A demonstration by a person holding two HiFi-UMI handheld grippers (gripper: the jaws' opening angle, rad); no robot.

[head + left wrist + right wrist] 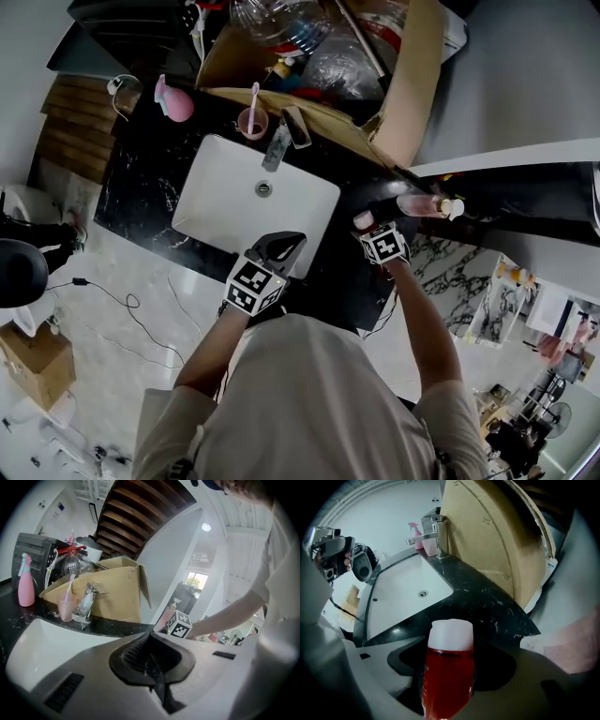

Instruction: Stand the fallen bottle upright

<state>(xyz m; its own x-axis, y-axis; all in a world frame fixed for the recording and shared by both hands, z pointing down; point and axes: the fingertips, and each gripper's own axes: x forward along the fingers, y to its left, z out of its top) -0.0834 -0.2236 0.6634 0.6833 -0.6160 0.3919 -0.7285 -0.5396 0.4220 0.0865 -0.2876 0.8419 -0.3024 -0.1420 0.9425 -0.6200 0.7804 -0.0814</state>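
**At the sink counter: bottle gripped, not yet stood and released**

Head view: right gripper [373, 234] holds the bottle [364, 221] over the counter [323, 267], right of the sink [216, 187]. Left gripper [281, 248] idles at the sink edge.

Left gripper view: fingers [133, 656] closed, empty.

Right gripper view: fingers [499, 665] clamp the red bottle, white cap forward. Cannot tell whether it's upright; setting down looks left.

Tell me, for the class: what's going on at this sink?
A person stands at a black counter with a white sink, holding tongs in each hand. The right tongs are shut on a red bottle with a white cap, over the counter just right of the sink. Whether the bottle is upright yet can't be told. The left tongs are shut and empty, by the sink's near edge.
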